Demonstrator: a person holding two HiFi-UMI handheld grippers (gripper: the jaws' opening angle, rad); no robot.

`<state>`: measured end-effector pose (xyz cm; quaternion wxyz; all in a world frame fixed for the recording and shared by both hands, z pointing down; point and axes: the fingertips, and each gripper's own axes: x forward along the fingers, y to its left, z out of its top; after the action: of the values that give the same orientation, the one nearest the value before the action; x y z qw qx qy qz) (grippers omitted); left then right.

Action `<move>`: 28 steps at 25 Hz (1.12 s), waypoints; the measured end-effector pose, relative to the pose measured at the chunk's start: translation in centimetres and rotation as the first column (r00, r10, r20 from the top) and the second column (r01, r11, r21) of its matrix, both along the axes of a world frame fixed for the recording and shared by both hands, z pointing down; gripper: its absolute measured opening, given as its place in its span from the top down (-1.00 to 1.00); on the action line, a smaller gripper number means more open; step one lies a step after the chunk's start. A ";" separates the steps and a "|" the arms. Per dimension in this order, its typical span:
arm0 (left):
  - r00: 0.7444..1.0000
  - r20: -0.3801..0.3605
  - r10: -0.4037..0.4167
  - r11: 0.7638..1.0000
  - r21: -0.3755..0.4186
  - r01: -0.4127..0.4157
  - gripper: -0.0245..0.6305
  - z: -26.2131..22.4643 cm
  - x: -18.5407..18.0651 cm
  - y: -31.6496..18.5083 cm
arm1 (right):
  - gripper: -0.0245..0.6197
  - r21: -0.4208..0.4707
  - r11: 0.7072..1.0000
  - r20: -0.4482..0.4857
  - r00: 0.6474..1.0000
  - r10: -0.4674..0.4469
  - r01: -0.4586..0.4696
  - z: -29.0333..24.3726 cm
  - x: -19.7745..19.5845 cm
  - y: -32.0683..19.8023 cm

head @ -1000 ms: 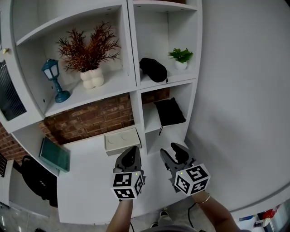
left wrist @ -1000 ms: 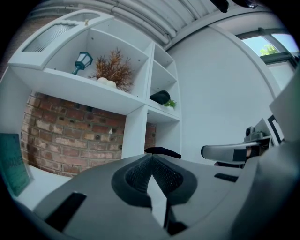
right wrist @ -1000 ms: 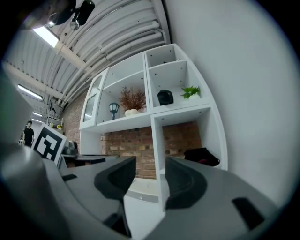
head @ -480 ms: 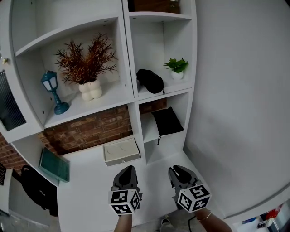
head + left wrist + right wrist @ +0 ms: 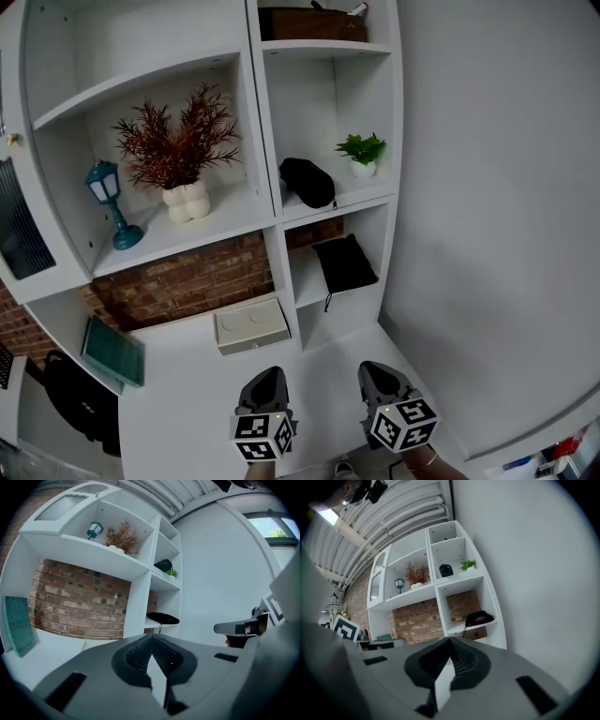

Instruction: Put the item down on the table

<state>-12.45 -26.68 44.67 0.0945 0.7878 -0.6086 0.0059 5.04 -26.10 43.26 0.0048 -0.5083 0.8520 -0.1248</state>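
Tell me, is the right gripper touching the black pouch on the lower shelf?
Apart. Head view: the right gripper sits well below the black pouch, with bare table between them.

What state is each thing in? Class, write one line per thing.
left gripper: shut, empty
right gripper: shut, empty
blue lantern: upright
white vase: upright, holding dried plant
potted green plant: upright
black pouch: lying flat
white box: flat on table

A: Table (image 5: pixel 183 412), near side?
B: Open, wide pass. Beige box (image 5: pixel 250 326) at the back against the brick wall (image 5: pixel 187 277); teal sign (image 5: pixel 112 349) leaning far left.
A: Low right shelf (image 5: pixel 307 283)?
B: Black pouch (image 5: pixel 345 262) fills most.
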 end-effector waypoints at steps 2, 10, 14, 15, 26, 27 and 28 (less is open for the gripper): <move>1.000 0.005 0.002 1.000 0.000 -0.002 0.92 0.1 0.3 0.1 | 0.91 -0.013 1.000 0.009 1.000 -0.002 0.002 0.1 0.2 0.2; 1.000 0.018 0.015 1.000 -0.001 -0.015 0.93 0.1 1.4 0.5 | 0.92 -0.014 1.000 0.005 1.000 -0.015 0.015 -0.3 0.9 0.8; 1.000 0.020 0.015 1.000 0.002 -0.015 0.93 0.0 1.8 0.8 | 0.92 -0.014 1.000 0.004 1.000 -0.023 0.023 -0.3 1.0 1.0; 1.000 0.020 0.015 1.000 0.002 -0.015 0.93 0.0 1.8 0.9 | 0.92 -0.017 1.000 0.004 1.000 -0.023 0.023 -0.2 1.0 1.1; 0.999 0.030 0.009 1.000 -0.015 -0.009 0.92 0.6 2.0 1.6 | 0.92 -0.034 0.999 0.002 1.000 -0.014 0.014 0.7 1.7 1.3; 0.999 0.031 0.009 1.000 -0.017 -0.009 0.93 0.7 2.1 1.6 | 0.92 -0.034 0.999 0.001 1.000 -0.012 0.012 0.8 1.8 1.2; 0.999 0.031 0.009 1.000 -0.018 -0.009 0.92 0.7 2.1 1.5 | 0.92 -0.034 0.999 0.000 1.000 -0.011 0.011 0.8 1.9 1.2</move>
<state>-10.31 -25.18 45.35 0.0920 0.7895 -0.6063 0.0238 6.91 -24.95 44.09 -0.0048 -0.5036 0.8527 -0.1391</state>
